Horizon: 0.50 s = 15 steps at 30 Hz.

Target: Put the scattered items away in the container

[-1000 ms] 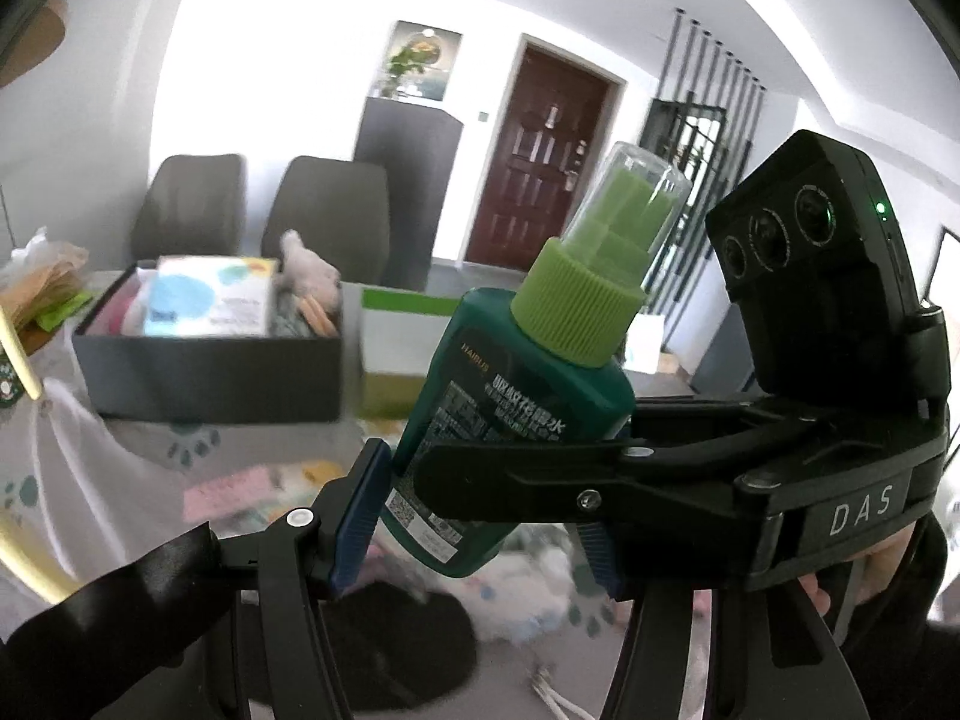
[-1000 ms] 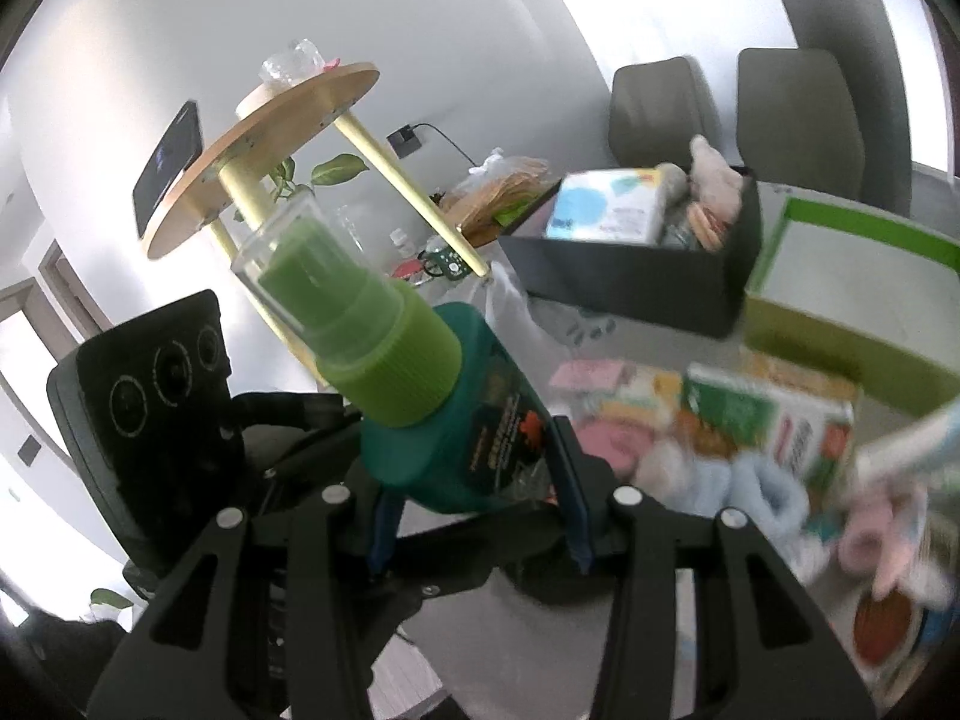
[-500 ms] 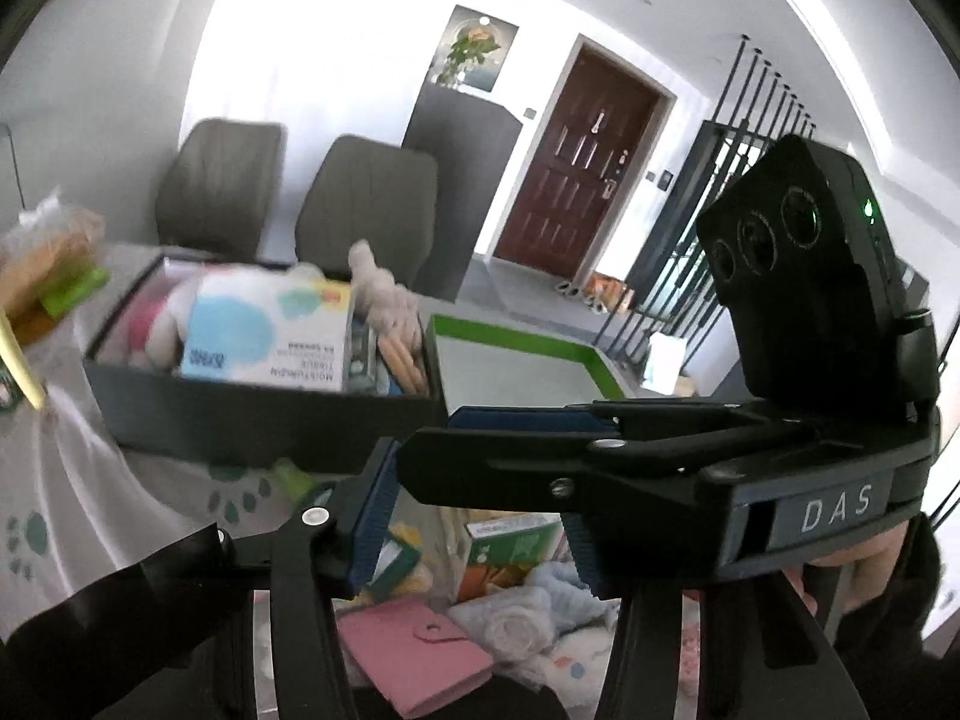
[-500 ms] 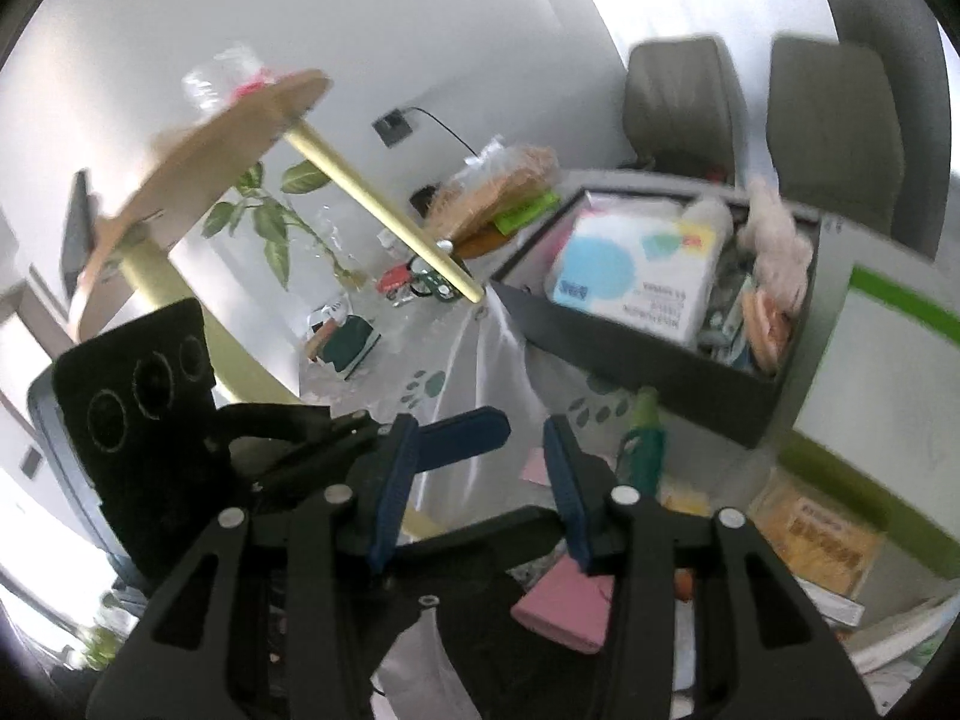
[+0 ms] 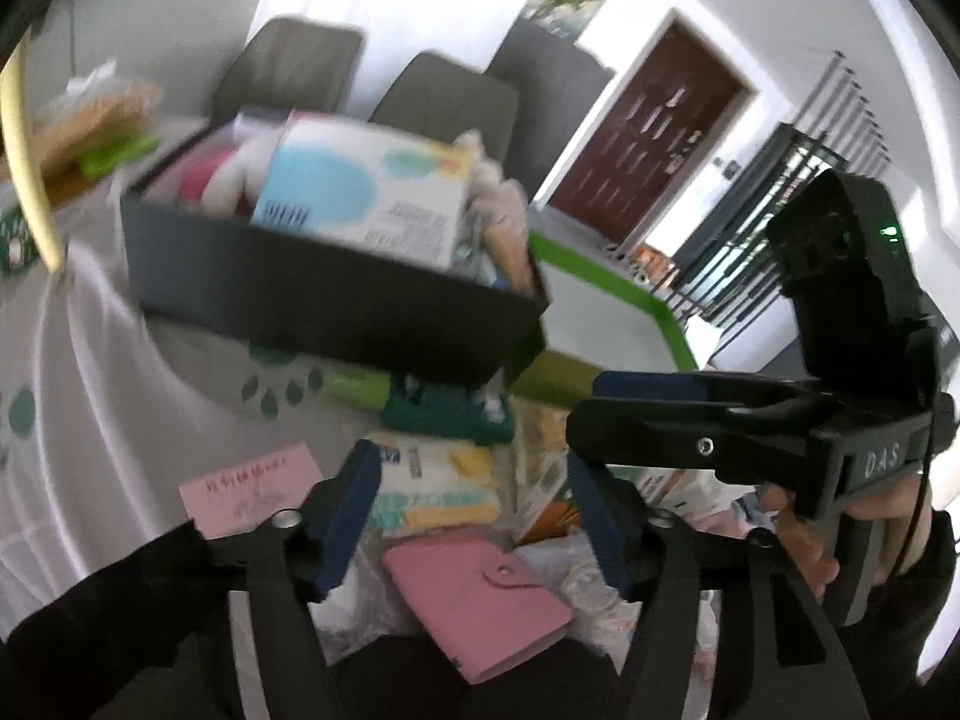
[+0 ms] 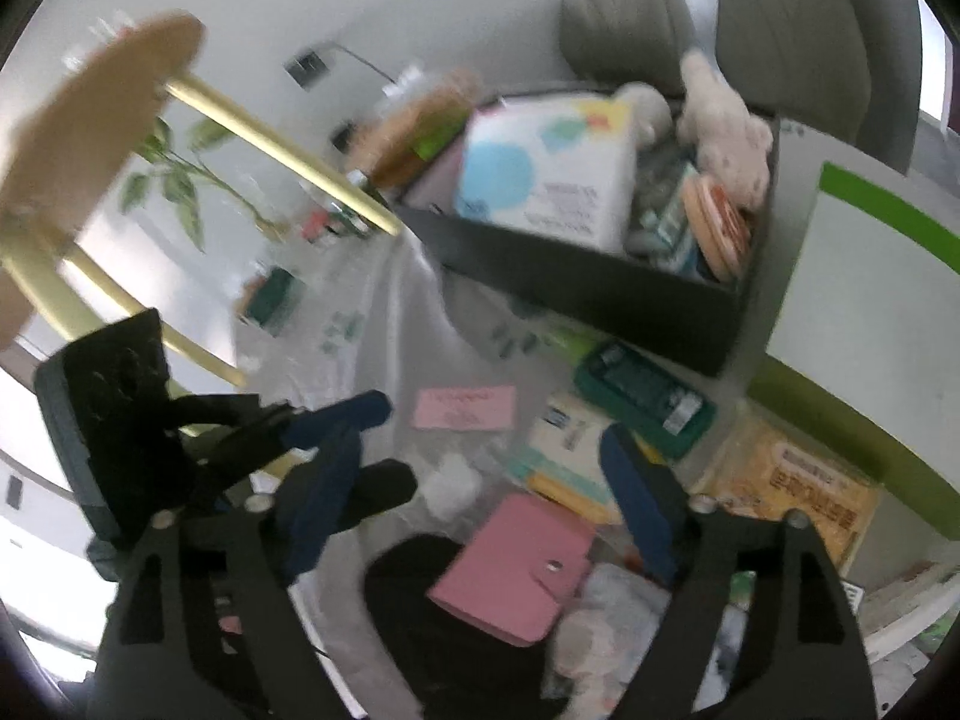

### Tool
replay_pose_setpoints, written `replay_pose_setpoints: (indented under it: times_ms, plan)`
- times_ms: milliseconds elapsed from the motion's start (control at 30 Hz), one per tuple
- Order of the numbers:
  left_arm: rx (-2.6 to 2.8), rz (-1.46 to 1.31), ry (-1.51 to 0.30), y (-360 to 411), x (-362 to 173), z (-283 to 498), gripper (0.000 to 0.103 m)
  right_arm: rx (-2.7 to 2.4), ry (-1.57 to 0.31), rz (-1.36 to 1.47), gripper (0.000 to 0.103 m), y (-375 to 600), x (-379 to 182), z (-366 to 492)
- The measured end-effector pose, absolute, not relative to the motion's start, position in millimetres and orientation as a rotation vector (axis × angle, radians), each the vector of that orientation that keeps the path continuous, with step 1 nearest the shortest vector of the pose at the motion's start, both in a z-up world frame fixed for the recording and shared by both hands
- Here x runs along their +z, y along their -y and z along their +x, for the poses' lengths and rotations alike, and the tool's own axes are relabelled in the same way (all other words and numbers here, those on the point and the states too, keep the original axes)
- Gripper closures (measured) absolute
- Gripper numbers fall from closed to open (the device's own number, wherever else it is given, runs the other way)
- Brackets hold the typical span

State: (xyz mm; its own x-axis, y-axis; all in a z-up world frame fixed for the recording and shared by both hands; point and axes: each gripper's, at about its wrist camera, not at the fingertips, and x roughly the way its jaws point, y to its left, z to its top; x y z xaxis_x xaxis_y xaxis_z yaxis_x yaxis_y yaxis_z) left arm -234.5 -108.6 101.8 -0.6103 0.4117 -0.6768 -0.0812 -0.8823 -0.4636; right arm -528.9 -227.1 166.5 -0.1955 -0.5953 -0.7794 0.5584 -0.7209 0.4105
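Observation:
The dark grey container (image 5: 312,294) (image 6: 600,294) stands at the back of the table, packed with a blue-and-white tissue pack (image 5: 366,198) (image 6: 546,186) and a plush toy (image 6: 726,126). The green spray bottle (image 5: 444,408) (image 6: 642,396) lies on its side on the table just in front of the container. A pink wallet (image 5: 480,600) (image 6: 516,576) lies among scattered packets below both grippers. My left gripper (image 5: 474,510) is open and empty. My right gripper (image 6: 486,492) is open and empty; it also shows in the left wrist view (image 5: 720,414).
A green-edged white box (image 5: 606,306) (image 6: 864,276) sits right of the container. A pink note (image 5: 252,486) (image 6: 465,408), a yellow packet (image 6: 792,492) and soft items litter the table. A wooden stand with yellow legs (image 6: 270,132) rises at left. Two grey chairs (image 6: 708,18) stand behind.
One second ago both grippers held the green spray bottle up in the air. It now lies on the table by the container, and both grippers are open and have tipped down toward the clutter.

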Motion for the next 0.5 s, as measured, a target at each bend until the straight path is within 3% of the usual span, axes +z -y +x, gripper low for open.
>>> replay_pose_setpoints:
  times_ms: [267,500]
  plan:
    - [2.488,-1.366,0.591,104.5,69.3,-258.8,0.029,-1.97,-0.143,1.466,0.009,243.8,139.3,-557.1]
    - [2.499,-1.47,0.514,99.6,47.9,-288.7,0.029,-1.914,-0.102,1.641,0.007,241.1,109.6,-591.1]
